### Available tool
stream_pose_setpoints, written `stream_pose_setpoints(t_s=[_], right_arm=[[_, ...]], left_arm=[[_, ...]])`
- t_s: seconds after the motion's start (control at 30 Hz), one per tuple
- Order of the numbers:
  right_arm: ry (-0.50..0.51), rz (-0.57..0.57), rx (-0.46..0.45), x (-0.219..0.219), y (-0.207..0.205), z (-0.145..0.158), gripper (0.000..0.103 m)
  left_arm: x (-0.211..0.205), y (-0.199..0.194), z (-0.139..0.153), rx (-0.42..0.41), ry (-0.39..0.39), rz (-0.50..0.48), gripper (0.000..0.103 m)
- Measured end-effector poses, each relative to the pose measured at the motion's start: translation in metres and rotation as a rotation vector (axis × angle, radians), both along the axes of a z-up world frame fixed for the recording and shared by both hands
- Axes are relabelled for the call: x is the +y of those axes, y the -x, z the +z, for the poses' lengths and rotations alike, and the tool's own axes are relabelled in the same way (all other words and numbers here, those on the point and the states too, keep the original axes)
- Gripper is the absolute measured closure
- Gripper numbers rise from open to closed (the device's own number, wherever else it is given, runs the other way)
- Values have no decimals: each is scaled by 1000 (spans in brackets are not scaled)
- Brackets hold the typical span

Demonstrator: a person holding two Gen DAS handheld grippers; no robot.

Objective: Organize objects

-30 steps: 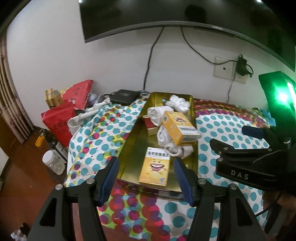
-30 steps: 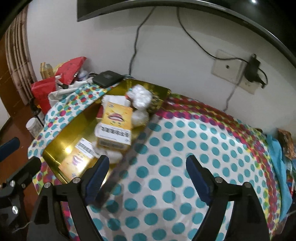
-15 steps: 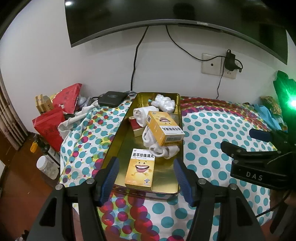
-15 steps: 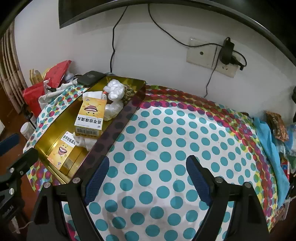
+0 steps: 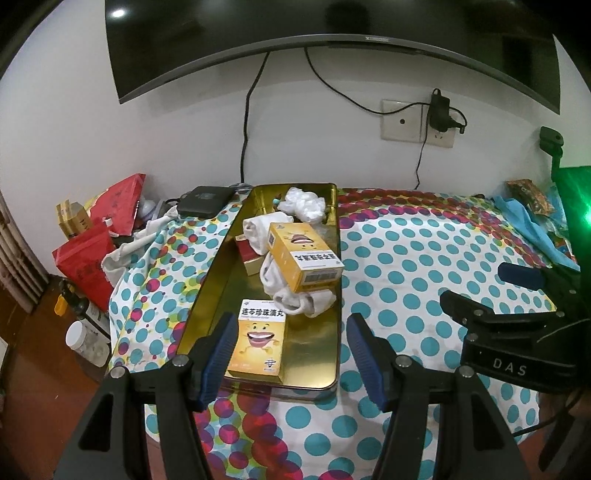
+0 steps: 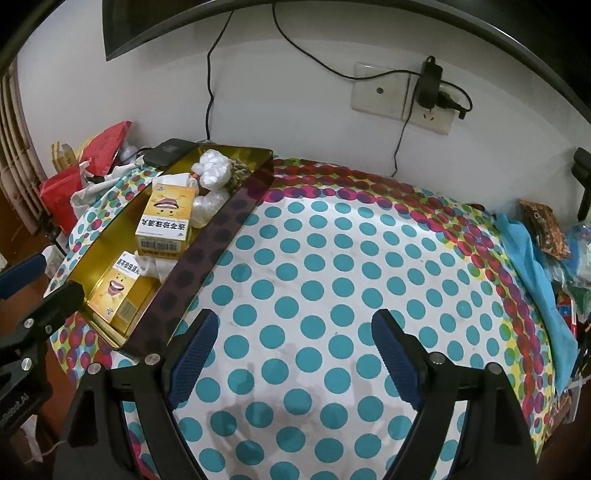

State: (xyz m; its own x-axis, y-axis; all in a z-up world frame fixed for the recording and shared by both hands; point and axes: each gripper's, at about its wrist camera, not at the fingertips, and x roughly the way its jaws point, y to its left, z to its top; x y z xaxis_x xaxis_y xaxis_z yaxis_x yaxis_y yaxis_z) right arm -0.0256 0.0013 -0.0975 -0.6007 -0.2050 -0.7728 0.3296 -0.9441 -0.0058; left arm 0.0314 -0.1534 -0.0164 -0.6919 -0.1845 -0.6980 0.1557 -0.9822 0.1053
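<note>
**Both grippers empty over dotted table**

Left gripper part-open, nothing held, above long gold metal tray of yellow cartons, white socks. Right gripper wide, empty, over teal-dotted tablecloth. White wall, black TV behind.

Gold tin tray lay lengthwise on the dotted surface. Inside: yellow smiling-face box flat at near end; second yellow box tilted atop rolled white socks; small red box; crumpled white plastic at far end
</note>
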Motion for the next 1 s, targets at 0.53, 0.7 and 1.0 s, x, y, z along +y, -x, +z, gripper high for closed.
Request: stream_pose_setpoints(t_s=[0.53,0.7,1.0], right_arm=[[39,-50,3,25,-14,6,11],[50,-63,-3,32,-20,7,10],[10,-120,-6,30,-39,15,7]], left_arm=[[14,6,1,-7,-15,-29,41],[19,10,-1,-20,4,-34,40],[11,5,-4,-33,-1,31,40]])
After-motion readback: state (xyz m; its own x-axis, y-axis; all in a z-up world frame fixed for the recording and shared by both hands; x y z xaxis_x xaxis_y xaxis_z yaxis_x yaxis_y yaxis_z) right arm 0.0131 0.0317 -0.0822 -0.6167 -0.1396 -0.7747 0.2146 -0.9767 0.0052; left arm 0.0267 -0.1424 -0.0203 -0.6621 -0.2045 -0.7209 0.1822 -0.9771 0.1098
